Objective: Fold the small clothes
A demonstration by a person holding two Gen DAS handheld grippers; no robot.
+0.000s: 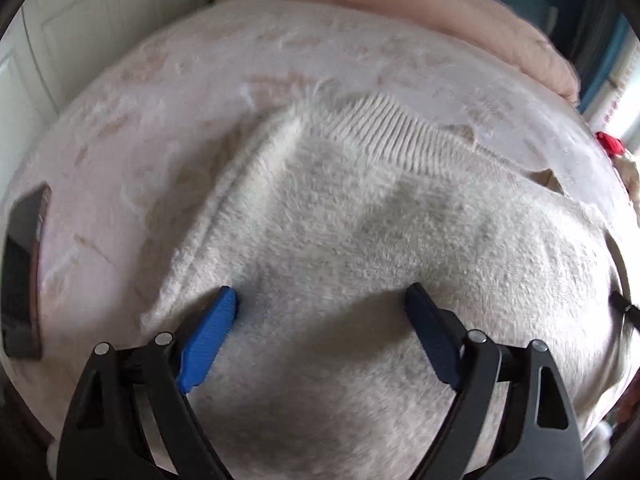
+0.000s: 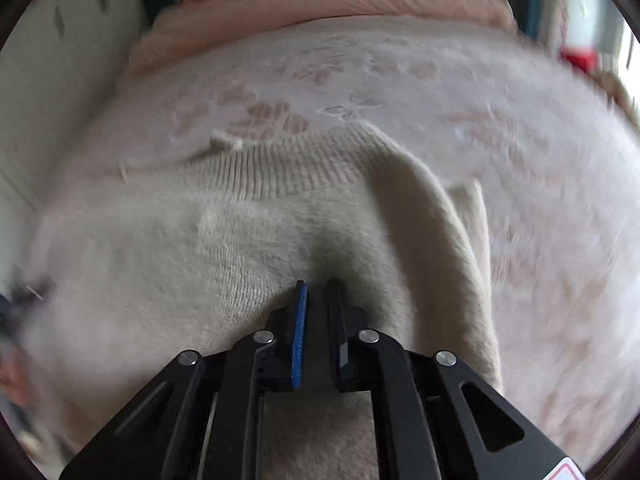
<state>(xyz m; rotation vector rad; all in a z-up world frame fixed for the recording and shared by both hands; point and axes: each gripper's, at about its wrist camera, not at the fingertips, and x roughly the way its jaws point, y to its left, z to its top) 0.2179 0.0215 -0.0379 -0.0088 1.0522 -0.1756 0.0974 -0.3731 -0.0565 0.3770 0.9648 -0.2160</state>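
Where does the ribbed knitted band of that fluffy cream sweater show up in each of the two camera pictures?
Left wrist view: the ribbed knitted band runs across the upper middle, beyond the open left gripper.
Right wrist view: the band crosses the middle left, above the right gripper.
Shared landmark: the pale pink fleece blanket beneath the sweater.

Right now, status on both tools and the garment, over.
Left tool open, over the sweater. Right tool shut; grip on the knit unclear. Sweater lies on the blanket. Phone at left edge, clear of it.
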